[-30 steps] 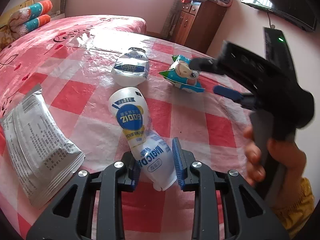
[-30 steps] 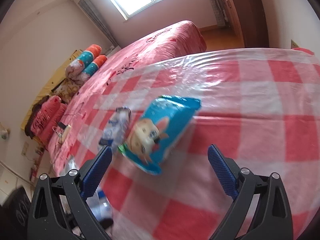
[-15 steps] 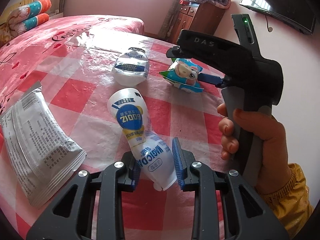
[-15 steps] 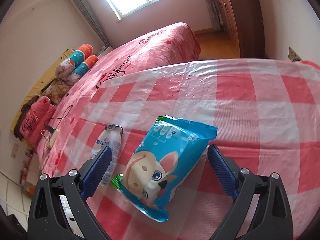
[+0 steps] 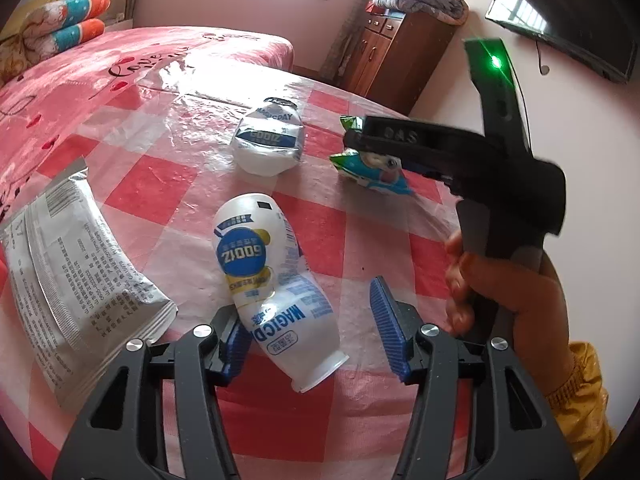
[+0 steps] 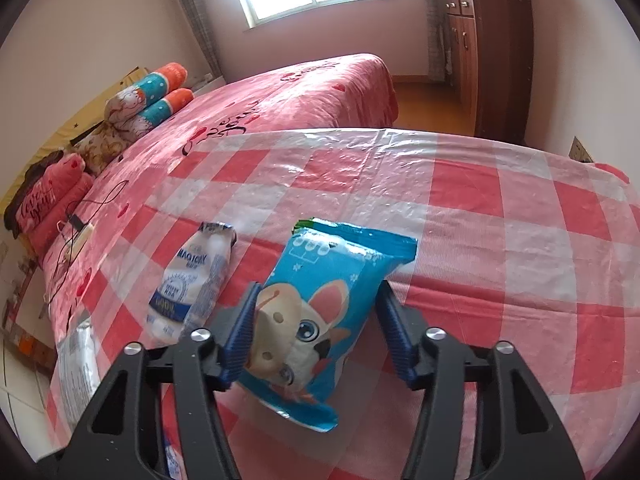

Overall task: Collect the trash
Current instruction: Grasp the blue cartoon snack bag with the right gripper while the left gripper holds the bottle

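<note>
A crumpled white drink bottle [image 5: 256, 248] lies on the red-and-white checked table [image 5: 168, 176]. Its lower end sits between the fingers of my left gripper [image 5: 308, 300], whose jaws are opening. The left pad touches the bottle and the right pad stands apart from it. In the right wrist view my right gripper [image 6: 318, 286] is closing on a blue snack packet [image 6: 328, 292] with a cartoon dog, and both pads meet its sides. The left wrist view shows that gripper over the same packet [image 5: 372, 176], with a hand on its handle.
A second crushed white bottle [image 5: 268, 144] lies farther back, also visible as the bottle [image 6: 192, 280] left of the packet. A silver foil pouch [image 5: 68, 264] rests at the table's left edge. Behind the table are a pink bed [image 6: 304, 92] and a wooden cabinet [image 5: 396, 60].
My left jaws have spread off the white bottle, which stays on the table. My right gripper has come down around the blue packet and its jaws have narrowed onto it.
</note>
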### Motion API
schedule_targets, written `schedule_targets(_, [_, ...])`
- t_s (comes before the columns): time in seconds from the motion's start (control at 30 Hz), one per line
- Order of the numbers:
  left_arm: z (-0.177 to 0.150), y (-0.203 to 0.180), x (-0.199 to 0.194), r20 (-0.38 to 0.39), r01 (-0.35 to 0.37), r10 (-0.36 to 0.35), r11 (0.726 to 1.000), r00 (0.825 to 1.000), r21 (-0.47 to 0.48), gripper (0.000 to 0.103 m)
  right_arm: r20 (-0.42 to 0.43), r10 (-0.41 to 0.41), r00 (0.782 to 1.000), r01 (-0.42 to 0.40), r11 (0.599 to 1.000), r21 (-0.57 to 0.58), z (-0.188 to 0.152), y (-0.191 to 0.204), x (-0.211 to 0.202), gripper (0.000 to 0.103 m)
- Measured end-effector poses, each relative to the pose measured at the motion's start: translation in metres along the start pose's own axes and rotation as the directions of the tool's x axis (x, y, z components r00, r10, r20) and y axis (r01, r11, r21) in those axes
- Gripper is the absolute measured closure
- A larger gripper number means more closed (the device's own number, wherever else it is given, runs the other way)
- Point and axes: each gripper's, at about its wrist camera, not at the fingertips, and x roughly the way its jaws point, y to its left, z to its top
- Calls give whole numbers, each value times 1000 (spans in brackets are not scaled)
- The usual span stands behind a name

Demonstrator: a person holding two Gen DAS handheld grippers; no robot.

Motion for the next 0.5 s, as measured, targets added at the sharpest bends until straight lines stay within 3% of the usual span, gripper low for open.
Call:
schedule_targets(0.07, [1, 3, -1, 0, 13, -13, 1000, 1000, -19, 48, 1, 6, 1000, -6, 1000, -8, -3, 1, -3, 49])
schedule_targets(0.13, [2, 7, 0, -4, 14, -14, 1000, 1000, -28, 67, 3, 16, 1000, -16, 1000, -9, -6, 1, -7, 50])
schedule_targets(0.5, [-3, 9, -6, 3, 43, -43, 998, 999, -40, 76, 7, 39, 999, -39, 999, -14, -30, -2, -32, 52])
